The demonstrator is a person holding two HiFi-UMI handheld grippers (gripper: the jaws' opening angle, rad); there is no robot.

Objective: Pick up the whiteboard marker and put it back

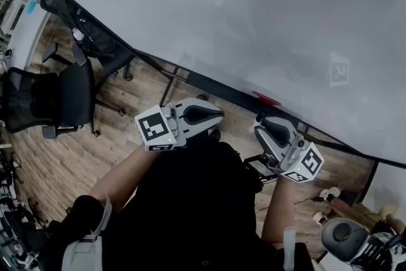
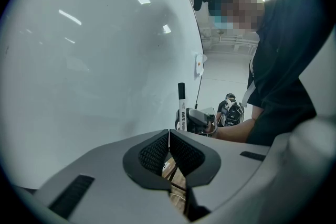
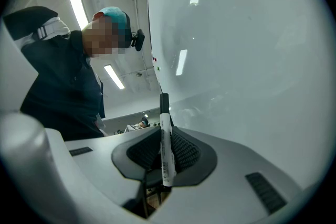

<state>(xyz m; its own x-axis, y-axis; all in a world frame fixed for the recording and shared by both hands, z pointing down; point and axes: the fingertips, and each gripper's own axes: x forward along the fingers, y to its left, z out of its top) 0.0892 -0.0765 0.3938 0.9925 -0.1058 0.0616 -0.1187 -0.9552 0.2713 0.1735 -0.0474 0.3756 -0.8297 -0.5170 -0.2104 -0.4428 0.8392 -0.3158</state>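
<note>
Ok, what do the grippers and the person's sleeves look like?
Both the left gripper and right gripper are light grey moulded shells with black ribbed pads, each carrying a white cube of black square markers. The person wears a black top.

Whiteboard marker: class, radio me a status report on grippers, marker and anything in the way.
Right gripper shut on whiteboard marker, black cap past the jaw tips. Left gripper shut, empty. Whiteboard close ahead, nothing blocking seen.
</note>
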